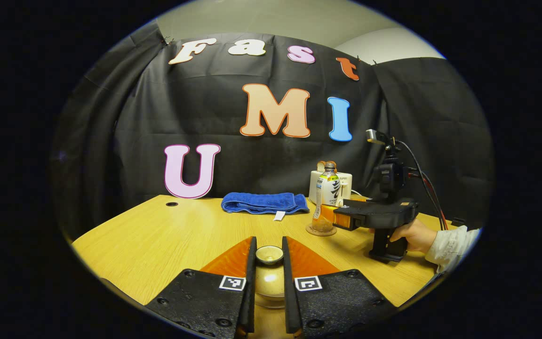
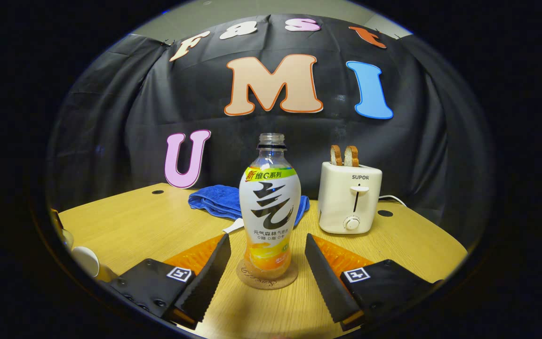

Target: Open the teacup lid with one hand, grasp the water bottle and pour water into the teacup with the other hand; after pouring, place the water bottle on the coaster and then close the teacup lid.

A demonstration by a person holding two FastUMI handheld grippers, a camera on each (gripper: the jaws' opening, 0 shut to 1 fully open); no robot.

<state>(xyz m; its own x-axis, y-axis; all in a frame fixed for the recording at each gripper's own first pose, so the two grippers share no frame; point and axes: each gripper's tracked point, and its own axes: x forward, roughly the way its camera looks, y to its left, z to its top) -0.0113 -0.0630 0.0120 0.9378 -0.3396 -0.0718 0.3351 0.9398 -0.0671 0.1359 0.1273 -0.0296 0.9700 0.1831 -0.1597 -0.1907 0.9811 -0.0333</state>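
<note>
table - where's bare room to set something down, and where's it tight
Free: the table left of the towel, up to the small hole near the wall. Crowded: the right, where bottle on coaster, toaster and right gripper cluster.

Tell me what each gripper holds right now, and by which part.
The left gripper grips the teacup lid, its fingers pressing the knob's two sides. The right gripper holds nothing: its jaws stand open, apart from the water bottle on the coaster.

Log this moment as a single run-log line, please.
left gripper: shut on teacup lid | right gripper: open around water bottle | bottle on coaster
</note>
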